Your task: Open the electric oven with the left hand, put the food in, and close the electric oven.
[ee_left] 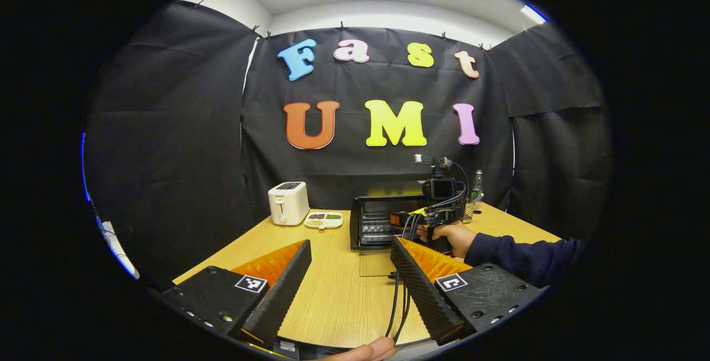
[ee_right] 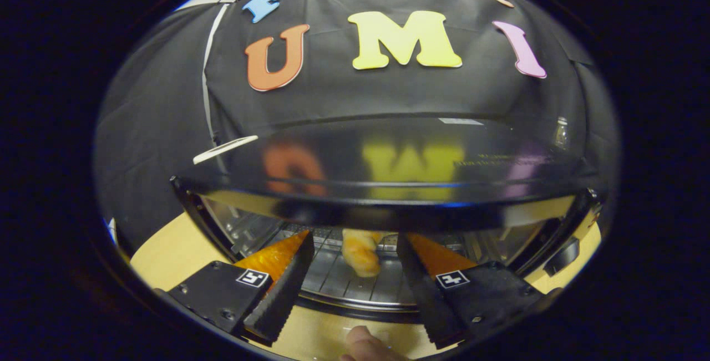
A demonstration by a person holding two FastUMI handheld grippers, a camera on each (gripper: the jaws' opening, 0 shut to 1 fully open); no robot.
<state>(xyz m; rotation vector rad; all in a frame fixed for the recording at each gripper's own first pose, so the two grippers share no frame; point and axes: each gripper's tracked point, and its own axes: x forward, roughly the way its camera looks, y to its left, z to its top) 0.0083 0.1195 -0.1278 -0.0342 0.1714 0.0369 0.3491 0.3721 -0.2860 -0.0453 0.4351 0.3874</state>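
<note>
The black electric oven [ee_left: 370, 222] stands on the wooden table with its glass door [ee_left: 376, 264] folded down flat. My left gripper [ee_left: 350, 244] is open and holds nothing, well back from the oven over the table. A hand [ee_left: 452, 237] in a dark sleeve holds the other gripper at the oven's mouth. In the right gripper view, my right gripper [ee_right: 355, 242] is open, its fingers reaching into the oven under the glossy top [ee_right: 388, 161]. A golden piece of bread [ee_right: 360, 255] lies on the wire rack [ee_right: 333, 278] between the fingers, touching neither.
A white toaster [ee_left: 288, 203] and a white dish of food [ee_left: 324, 219] sit at the table's far left. A bottle [ee_left: 477, 182] stands behind the oven. Black cables [ee_left: 395, 305] trail over the table near my left gripper.
</note>
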